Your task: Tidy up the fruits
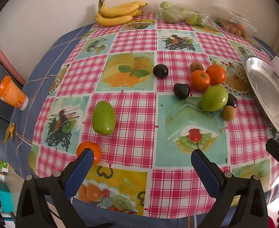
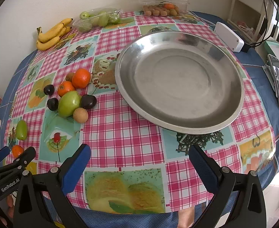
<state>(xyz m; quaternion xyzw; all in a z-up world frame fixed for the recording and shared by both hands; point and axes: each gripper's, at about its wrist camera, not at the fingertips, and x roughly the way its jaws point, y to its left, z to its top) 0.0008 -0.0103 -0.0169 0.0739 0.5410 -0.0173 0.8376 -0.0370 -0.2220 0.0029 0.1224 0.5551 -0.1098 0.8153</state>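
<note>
Both grippers, left (image 1: pixel 141 157) and right (image 2: pixel 139 153), spread wide and empty near table edge; fruit cluster (image 2: pixel 71 95) left of bare metal plate (image 2: pixel 179 79).

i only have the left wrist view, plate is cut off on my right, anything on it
Observer: No, the metal plate is bare in the right wrist view.
Operator: whats past the plate, far side
Observer: A white box sits right behind its rim.
Operator: and further right
Observer: A phone lies on the blue cloth near the table edge.
Operator: right gripper holding anything
Observer: No, the right gripper is open, hovering at the near edge.
</note>
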